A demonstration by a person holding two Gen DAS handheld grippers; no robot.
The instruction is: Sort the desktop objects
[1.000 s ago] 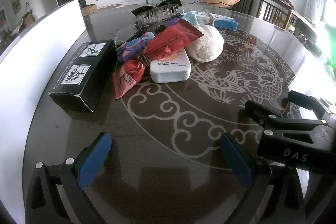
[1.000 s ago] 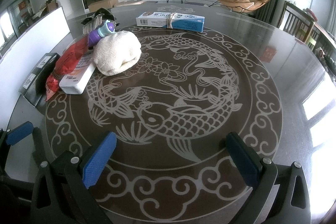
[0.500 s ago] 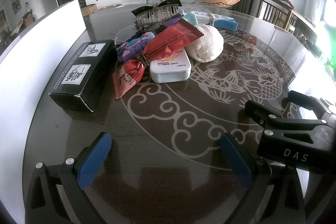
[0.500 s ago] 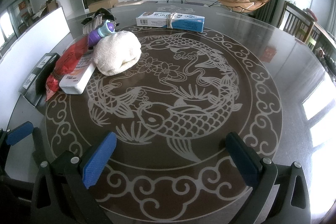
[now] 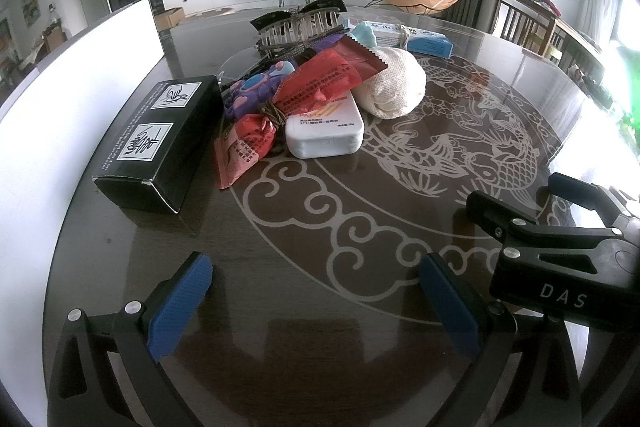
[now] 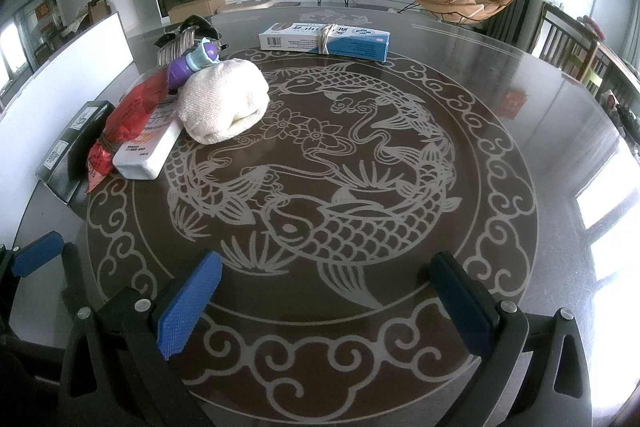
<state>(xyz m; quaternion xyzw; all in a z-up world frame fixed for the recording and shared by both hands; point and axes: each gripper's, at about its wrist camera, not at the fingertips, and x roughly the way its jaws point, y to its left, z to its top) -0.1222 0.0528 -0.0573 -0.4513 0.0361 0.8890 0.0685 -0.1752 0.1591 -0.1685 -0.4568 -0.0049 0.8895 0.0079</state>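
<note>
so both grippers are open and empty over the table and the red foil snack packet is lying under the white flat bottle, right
Not quite. The red foil snack packet lies on top of the white flat bottle, not under it; the left wrist view shows this. The rest holds: the left gripper and right gripper are open and empty over the table.

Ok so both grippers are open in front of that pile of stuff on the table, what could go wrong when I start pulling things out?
1. The red snack packet lies across the white tube and leans on the purple toy; pulling a lower item could drag the others along.
2. The cloth bundle is soft and rounded, so it may slip from a pinch.
3. The right gripper and the left gripper sit close together and could collide.
</note>
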